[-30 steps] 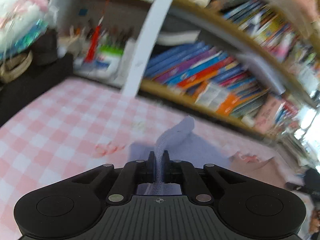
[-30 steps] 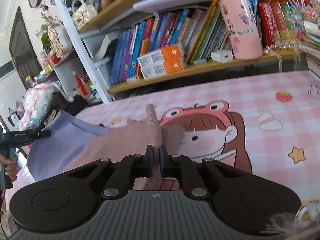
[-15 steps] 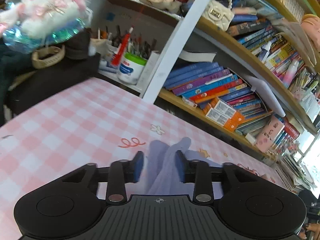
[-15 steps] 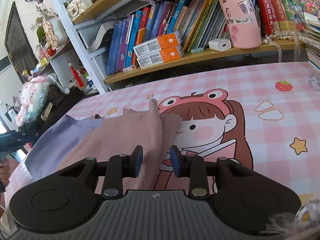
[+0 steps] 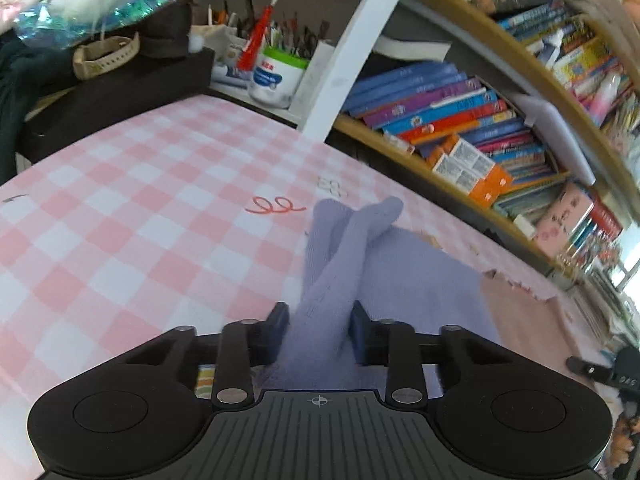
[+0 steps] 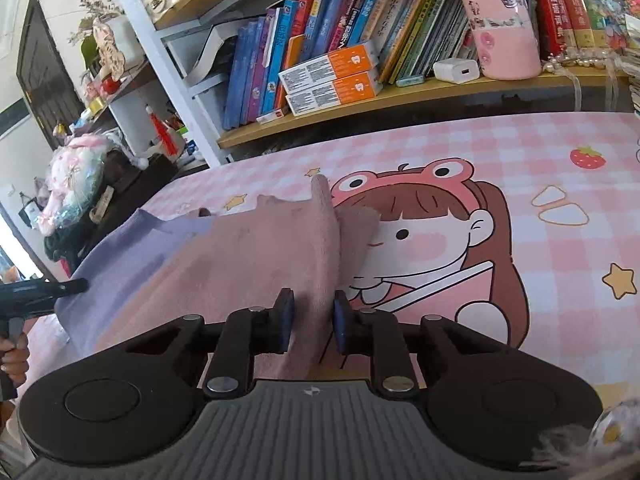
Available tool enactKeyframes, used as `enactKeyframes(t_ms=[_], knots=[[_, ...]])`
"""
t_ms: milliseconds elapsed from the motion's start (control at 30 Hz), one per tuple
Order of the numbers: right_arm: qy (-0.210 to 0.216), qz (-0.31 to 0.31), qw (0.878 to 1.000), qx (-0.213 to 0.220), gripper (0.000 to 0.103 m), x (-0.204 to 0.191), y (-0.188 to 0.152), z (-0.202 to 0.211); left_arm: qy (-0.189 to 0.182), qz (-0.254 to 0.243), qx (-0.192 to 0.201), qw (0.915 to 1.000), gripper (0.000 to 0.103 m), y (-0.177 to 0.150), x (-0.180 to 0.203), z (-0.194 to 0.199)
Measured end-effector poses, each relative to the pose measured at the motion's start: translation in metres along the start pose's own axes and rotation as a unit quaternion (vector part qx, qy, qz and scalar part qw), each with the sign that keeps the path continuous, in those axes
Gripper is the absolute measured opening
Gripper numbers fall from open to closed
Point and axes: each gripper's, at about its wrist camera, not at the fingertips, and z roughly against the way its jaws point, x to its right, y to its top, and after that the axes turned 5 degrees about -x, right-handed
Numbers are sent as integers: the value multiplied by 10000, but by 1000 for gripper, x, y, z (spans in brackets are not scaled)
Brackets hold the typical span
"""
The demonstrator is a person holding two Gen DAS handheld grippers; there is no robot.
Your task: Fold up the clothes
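Garment [image 5: 408, 276], purple at one end and dusty pink at the other, spread flat on a pink checked tablecloth [image 5: 120, 216] in front of a bookshelf [image 5: 460, 128].

Left gripper [image 5: 320, 330]: fingers [image 5: 276, 330] spread, a raised purple fold standing in the gap between them, not pinched. Fold tip twisted upward past the fingers, pointing toward the shelf. Red squiggle print [image 5: 276, 205] on the cloth just left of that tip. White tub [image 5: 276, 76] full of pens on the low shelf beyond, near a white upright post [image 5: 348, 52].

Right gripper [image 6: 311, 322]: fingers [image 6: 285, 320] likewise apart, a ridge of the pink end [image 6: 256, 256] rising between them, loose, with no squeeze on it. Ridge running away from the camera to a point near the cartoon girl [image 6: 432, 236] printed on the cloth; pink fabric overlapping the left edge of that print. Purple end [image 6: 132, 248] lying further left, reaching the table's near-left side. Other gripper's black tip [image 6: 44, 290] visible at the far left edge, just beside the purple end, with a hand [image 6: 14, 354] below it.

Orange-and-white boxes [image 6: 332, 80] stacked on the shelf above, pink cylinder [image 6: 500, 20] to their right, strawberry print [image 6: 586, 157] well off to the right on the cloth.
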Motion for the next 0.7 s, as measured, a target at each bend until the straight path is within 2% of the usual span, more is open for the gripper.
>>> enactKeyframes(t_ms=[200,333,367,400,433,467,500,600,700], knots=[[198,-86,9998,-43,19,1,-1,-3,-121,286,87,9995,29,4,-14,0],[164,-17,9999,-30,19,-1,-2,-4,148,46,462,9988,30,-1,-6,29],[167,-16,9999,-26,19,-2,-2,-4,261,-92,560,9980,36,-2,-2,39],[173,-18,9998,-26,20,-3,-3,-4,374,-230,657,9969,48,-3,1,49],[176,-11,9998,-24,22,-4,-3,-4,484,-344,740,9955,54,-4,4,58],[176,1,9998,-23,23,-5,-4,-4,568,-373,770,9947,63,-5,5,67],[162,28,9999,-25,25,-6,-4,-5,615,-353,766,9945,67,-6,4,74],[90,134,9999,-35,26,-8,-3,-6,565,6,591,9966,72,-12,-3,86],[28,223,9997,-27,26,-10,-4,-6,315,657,383,9966,72,-22,-15,85]])
